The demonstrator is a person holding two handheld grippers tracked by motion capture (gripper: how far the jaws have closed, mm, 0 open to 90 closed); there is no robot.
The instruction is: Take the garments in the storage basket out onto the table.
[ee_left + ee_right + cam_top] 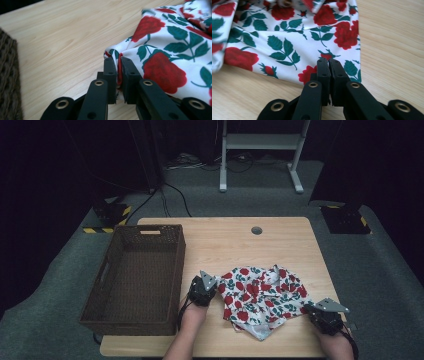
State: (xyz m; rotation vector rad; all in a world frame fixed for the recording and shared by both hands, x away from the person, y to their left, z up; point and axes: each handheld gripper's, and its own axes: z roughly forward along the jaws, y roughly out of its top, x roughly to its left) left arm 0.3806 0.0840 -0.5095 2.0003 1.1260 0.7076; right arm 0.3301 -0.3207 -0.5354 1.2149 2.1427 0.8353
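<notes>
From above, both forearms are cut off by the bottom edge, and the jaws of the left gripper (202, 291) and right gripper (326, 312) sit hidden beneath their own bodies and plates. In the left gripper view the cloth (172, 47) runs off the right edge, its far folds blurred, and the basket (8, 82) is a cropped brown blur.

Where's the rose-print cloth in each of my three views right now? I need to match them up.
High view: the rose-print cloth lies crumpled at lower centre-right, right of the wicker basket.
Left gripper view: cloth fills the right side, its edge pinched between the jaws.
Right gripper view: cloth spreads across the upper left, its edge pinched.
Shared landmark: the light wooden table.
</notes>
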